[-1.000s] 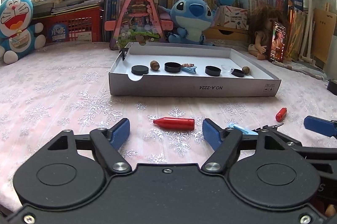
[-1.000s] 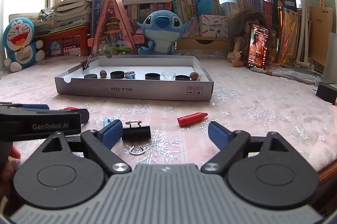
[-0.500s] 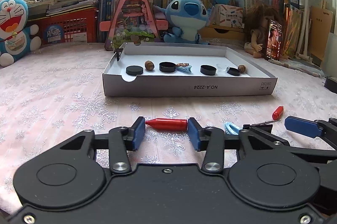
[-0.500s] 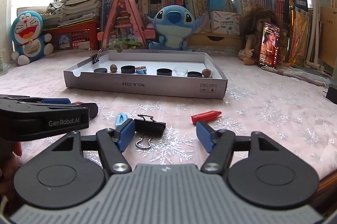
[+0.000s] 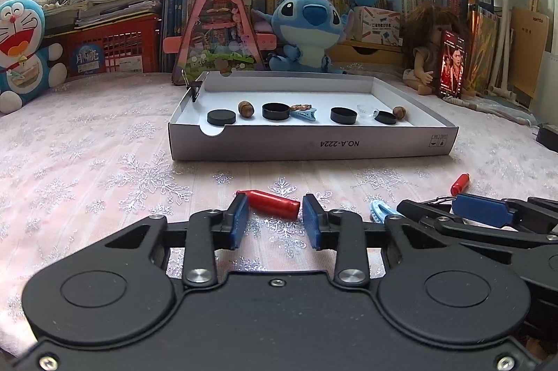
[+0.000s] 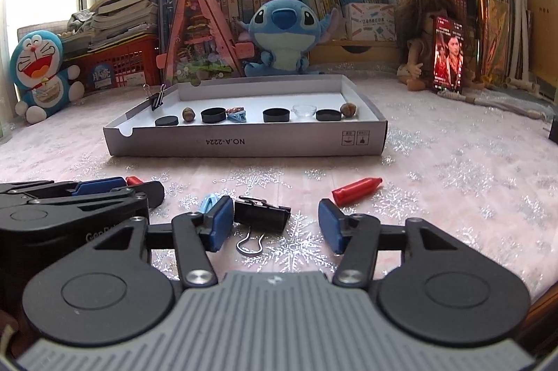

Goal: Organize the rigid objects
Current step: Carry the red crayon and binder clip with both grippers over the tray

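The left tool (image 5: 275, 221) brackets the red cap (image 5: 273, 201) on the table (image 5: 87, 161); its jaws have been closing and now stand narrow, contact unclear. Only the right view shows the binder clip (image 6: 262, 214) between the right tool's (image 6: 275, 224) half-closed, closing jaws, untouched on its right side. The tray (image 6: 244, 144) reads "NO.A-2224". The left tool's body there reads "GenRob...", partly hidden.

The light-blue clip (image 6: 206, 203) sits half hidden behind the right gripper's (image 6: 275, 224) finger.
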`<state>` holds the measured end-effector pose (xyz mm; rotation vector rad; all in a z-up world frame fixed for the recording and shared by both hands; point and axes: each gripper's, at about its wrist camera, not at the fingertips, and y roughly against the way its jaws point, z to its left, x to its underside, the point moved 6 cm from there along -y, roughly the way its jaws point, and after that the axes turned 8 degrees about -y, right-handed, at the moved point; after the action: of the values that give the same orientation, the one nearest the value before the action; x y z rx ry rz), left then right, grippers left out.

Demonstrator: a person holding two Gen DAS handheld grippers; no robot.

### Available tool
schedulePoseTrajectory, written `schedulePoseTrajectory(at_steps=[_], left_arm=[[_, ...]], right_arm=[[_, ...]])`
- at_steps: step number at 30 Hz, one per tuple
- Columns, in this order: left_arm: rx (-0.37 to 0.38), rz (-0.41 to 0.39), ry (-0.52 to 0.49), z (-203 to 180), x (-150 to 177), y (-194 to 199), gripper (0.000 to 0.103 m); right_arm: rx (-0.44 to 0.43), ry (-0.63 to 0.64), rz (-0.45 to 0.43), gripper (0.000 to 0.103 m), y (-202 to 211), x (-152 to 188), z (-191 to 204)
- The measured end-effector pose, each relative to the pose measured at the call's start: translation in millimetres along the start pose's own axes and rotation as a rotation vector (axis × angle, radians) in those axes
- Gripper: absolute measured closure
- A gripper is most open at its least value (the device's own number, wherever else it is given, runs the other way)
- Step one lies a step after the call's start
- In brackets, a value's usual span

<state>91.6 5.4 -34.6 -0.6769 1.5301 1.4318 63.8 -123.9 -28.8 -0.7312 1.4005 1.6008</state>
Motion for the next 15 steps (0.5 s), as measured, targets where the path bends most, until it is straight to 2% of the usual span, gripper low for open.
schedulePoseTrajectory(at_steps=[2,3,6,9,13,15], left_arm=[[-0.002,-0.006,-0.004,0.1,-0.2,0.4,0.067],[-0.002,-0.009,-0.01,0.3,-0.7,0.0,0.057],[0.003,-0.019,-0.04,2.2,-1.9,-2.7,0.047],[0.027,-0.006,-0.083,5.1,-3.6,-9.3,0.044],[0.091,0.021,-0.061,12.3,-6.7,-15.6,0.044],[0.108,0.036,-0.079,11.9,-7.9,-17.6,0.047]], right_arm=[[0.0,0.002,0.001,0.045,0.0,0.0,0.1],[0.0,0.004,0.002,0.045,-0.1,0.3,0.2],[-0.002,0.009,0.002,0.046,-0.2,0.7,-0.1],[-0.01,0.022,0.0,0.046,0.3,1.8,-0.1],[-0.019,0.048,-0.005,0.046,0.8,3.5,-0.3],[-0.02,0.051,-0.004,0.046,0.8,3.9,0.0]])
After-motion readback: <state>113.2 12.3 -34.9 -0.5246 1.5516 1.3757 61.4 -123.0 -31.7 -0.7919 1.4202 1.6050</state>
